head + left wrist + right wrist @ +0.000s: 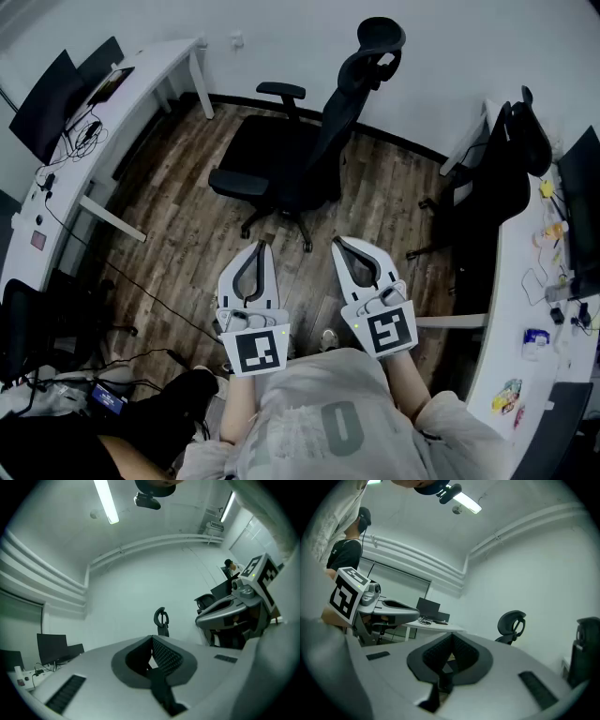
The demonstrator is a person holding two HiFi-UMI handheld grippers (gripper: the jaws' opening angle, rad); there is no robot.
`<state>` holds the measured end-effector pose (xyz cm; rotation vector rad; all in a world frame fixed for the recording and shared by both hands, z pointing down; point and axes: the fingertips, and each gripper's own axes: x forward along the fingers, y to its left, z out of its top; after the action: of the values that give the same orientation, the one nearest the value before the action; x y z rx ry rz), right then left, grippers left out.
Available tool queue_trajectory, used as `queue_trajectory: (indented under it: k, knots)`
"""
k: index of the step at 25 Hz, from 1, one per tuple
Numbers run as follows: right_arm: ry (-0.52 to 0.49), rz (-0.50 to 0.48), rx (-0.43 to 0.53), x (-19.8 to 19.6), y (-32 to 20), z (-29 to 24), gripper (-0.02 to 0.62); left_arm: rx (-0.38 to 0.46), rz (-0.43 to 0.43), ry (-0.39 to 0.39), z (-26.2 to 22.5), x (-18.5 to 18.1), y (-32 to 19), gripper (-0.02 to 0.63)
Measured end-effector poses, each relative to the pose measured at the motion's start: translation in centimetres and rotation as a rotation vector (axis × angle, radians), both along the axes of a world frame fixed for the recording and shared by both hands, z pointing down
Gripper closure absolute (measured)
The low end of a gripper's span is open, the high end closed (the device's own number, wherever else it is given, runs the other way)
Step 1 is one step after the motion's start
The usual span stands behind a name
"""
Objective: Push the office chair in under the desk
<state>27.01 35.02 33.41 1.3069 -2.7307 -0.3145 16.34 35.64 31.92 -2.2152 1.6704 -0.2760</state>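
Evidently no push has begun: the chair [286, 159] is seen out on the floor [178, 225], apart from the worktop [141, 84] faced by its seat, while the left tongs [260, 247] and right tongs [338, 243] are held shut and empty just short of it, so its back must next be reached.

I see the office chair [272, 155] ahead of my left gripper [261, 247] and right gripper [338, 243], between the left desk [157, 67] and the right desk [514, 277], apart from both.
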Motion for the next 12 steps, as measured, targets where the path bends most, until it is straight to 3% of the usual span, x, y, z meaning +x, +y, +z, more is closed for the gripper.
queue_trajectory:
  k: [12]
  knots:
    - [0.035, -0.018, 0.006, 1.5, -0.3, 0.3, 0.575, -0.029, -0.004, -0.107, 1.0, 2.7, -0.7, 0.591]
